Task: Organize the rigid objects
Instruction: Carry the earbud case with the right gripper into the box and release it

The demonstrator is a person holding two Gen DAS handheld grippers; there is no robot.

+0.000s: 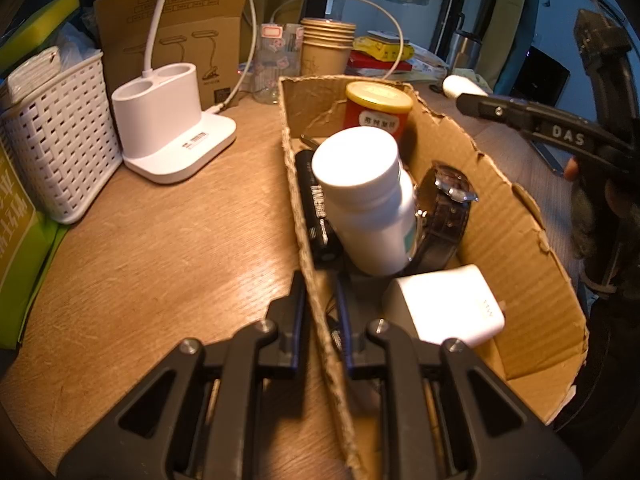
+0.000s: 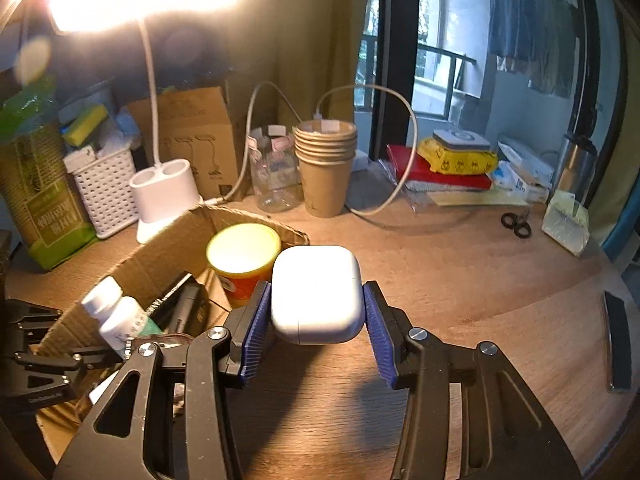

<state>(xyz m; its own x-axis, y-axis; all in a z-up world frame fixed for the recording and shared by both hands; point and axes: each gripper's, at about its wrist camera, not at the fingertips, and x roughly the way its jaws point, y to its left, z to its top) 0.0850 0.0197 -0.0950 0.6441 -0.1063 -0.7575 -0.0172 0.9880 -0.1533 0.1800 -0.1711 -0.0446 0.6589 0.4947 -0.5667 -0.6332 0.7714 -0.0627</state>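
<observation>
A torn cardboard box (image 1: 500, 216) lies on the wooden desk. It holds a red can with a yellow lid (image 1: 378, 110), a white bottle (image 1: 366, 200), a black flashlight (image 1: 318, 208), a wristwatch (image 1: 450, 200) and a white charger block (image 1: 448, 304). My left gripper (image 1: 320, 304) is shut on the box's near wall, one finger on each side. My right gripper (image 2: 316, 294) is shut on a white earbud case (image 2: 316, 296), held above the desk just right of the box (image 2: 160, 252). In the left wrist view that case (image 1: 464, 86) hangs past the box's far right rim.
A white lamp base (image 1: 168, 128) and a white basket (image 1: 60, 136) stand left of the box. Behind it are stacked paper cups (image 2: 326, 160), a clear jar (image 2: 274, 172), cables and books (image 2: 440, 168). Scissors (image 2: 516, 224) and a black bar (image 2: 618, 344) lie to the right.
</observation>
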